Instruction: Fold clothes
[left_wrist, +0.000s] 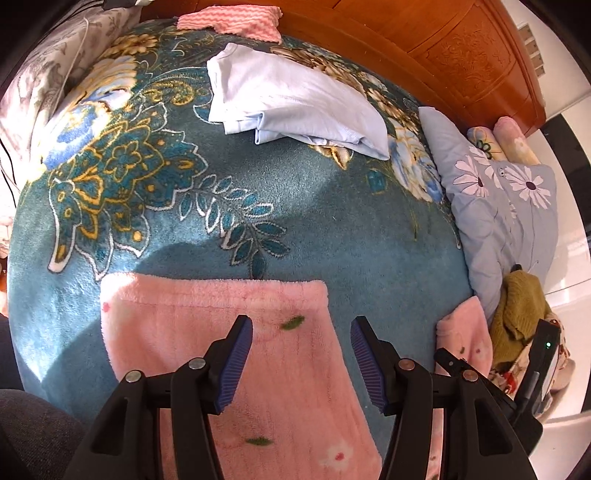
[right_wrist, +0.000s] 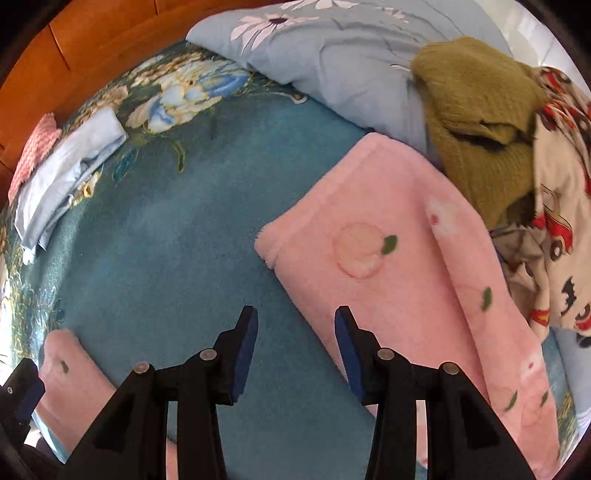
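Note:
A pink fleece garment with small leaf and peach prints lies spread on the teal floral blanket (left_wrist: 295, 206). One pant leg (left_wrist: 207, 325) lies under my left gripper (left_wrist: 301, 325). That gripper is open and points down at the fabric, with nothing pinched between its blue pads. The other leg (right_wrist: 388, 258) runs diagonally to the right of my right gripper (right_wrist: 295, 314). The right gripper is open above bare blanket (right_wrist: 184, 240), and its right finger (right_wrist: 345, 332) is close to that leg's edge. The first leg (right_wrist: 70, 376) shows at the lower left in the right wrist view.
A folded light-blue garment (left_wrist: 291, 99) lies further up the bed, beside a pink wavy cloth (left_wrist: 229, 20). An olive sweater (right_wrist: 480, 122) and cartoon-print clothes (right_wrist: 561, 229) are heaped on the right against a blue daisy quilt (left_wrist: 498, 206). A wooden headboard (left_wrist: 443, 44) bounds the far side.

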